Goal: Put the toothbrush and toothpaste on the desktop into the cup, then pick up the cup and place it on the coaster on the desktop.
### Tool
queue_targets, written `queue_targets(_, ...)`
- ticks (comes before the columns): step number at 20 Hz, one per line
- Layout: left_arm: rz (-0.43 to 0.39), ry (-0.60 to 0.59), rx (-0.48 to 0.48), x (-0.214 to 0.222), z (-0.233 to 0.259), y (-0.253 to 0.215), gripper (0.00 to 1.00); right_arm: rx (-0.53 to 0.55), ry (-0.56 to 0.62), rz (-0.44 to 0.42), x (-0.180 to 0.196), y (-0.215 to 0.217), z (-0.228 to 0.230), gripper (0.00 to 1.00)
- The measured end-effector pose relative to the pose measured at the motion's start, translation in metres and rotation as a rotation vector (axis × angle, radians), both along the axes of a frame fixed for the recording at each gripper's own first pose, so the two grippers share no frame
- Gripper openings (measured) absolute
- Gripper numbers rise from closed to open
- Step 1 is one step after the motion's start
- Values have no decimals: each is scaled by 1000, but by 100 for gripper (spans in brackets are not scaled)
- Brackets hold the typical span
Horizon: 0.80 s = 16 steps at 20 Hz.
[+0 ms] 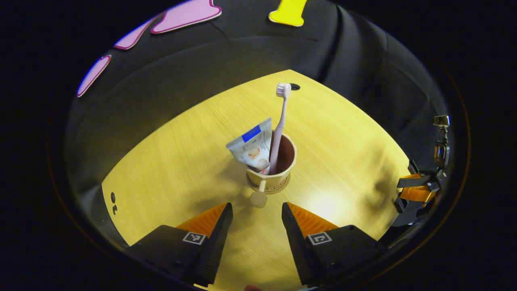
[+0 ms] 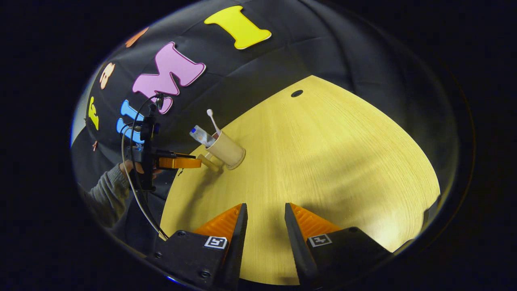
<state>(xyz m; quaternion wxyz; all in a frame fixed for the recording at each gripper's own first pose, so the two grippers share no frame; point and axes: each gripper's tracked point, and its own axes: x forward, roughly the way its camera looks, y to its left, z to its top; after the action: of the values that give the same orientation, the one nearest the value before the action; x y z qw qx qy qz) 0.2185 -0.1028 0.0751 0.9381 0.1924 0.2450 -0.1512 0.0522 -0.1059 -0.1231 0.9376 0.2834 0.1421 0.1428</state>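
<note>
A tan cup (image 1: 274, 180) stands upright on the wooden desktop (image 1: 343, 161). Inside it a toothpaste tube (image 1: 252, 147) leans left and a pink toothbrush (image 1: 281, 121) stands head up. A short handle (image 1: 259, 198) sticks out of the cup toward me. My left gripper (image 1: 257, 205) is open just short of that handle, touching nothing. In the right gripper view the cup (image 2: 225, 150) sits far left with the left gripper (image 2: 198, 163) right beside its handle. My right gripper (image 2: 265, 206) is open over bare wood, well away from the cup. I cannot make out a coaster.
A dark cable hole (image 1: 295, 86) lies near the far corner of the desktop. The right gripper (image 1: 404, 192) hangs at the desk's right edge in the left gripper view. A hand in a grey sleeve (image 2: 109, 182) holds the left gripper. Black cloth walls stand behind the desk.
</note>
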Motion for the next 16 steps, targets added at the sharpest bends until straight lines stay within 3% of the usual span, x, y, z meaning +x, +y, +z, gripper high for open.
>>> queue_targets(5, -4, -75, -73, -54, 17, 8, 76, -18, -31, 16, -17, 20, 15, 58)
queue_targets(10, 36, -223, -162, -108, 41, 29, 76, -48, -64, 26, -37, 39, 34, 58)
queue_targets(16, 52, -305, -329, -168, 33, 49, 76, -79, -111, 24, -60, 64, 66, 58)
